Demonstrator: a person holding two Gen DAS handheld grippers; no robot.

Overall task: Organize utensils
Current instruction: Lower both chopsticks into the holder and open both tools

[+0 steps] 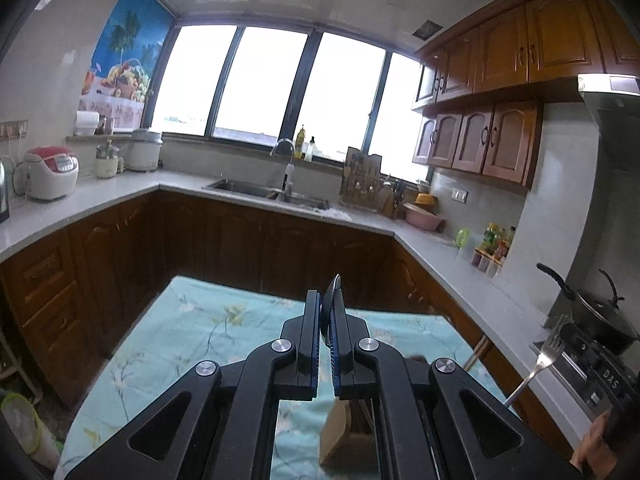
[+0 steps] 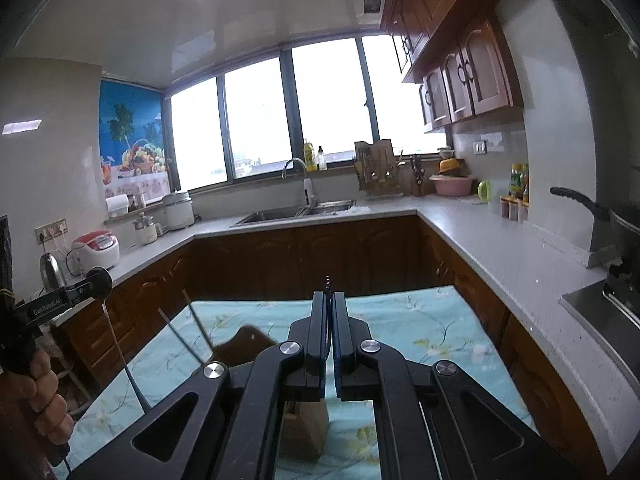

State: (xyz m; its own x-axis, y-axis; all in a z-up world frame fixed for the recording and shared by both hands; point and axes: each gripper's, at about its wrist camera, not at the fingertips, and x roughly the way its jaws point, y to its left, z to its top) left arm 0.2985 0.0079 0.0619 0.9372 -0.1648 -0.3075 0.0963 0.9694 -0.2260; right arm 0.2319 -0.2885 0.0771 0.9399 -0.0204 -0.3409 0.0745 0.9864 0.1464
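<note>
**A:** So, what has the left gripper [image 1: 326,295] got?

**B:** Its fingers are clamped on a thin dark utensil [image 1: 335,286], seen edge-on. The tip pokes up past the fingertips. I cannot tell what sort of utensil it is.

**A:** And the right gripper [image 2: 329,297]?

**B:** It is clenched too, on a fork [image 2: 328,283]. From its own camera only the tines show, just above the fingers. The left camera shows the fork [image 1: 549,354] plainly at the far right, tilted with its tines up.

**A:** Where are both of them held?

**B:** Both are up in the air, over a table with a pale blue floral cloth [image 1: 200,320].

**A:** Is anything on the cloth?

**B:** A wood block [image 2: 306,428] stands under the right gripper, mostly hidden by the linkage. Left of it, thin sticks [image 2: 198,328] lean up out of a dark brown thing I cannot make out.

**A:** Can you see the person?

**B:** The left hand [image 2: 44,396] is wrapped round its gripper's handle, at the left edge of the right camera.
</note>
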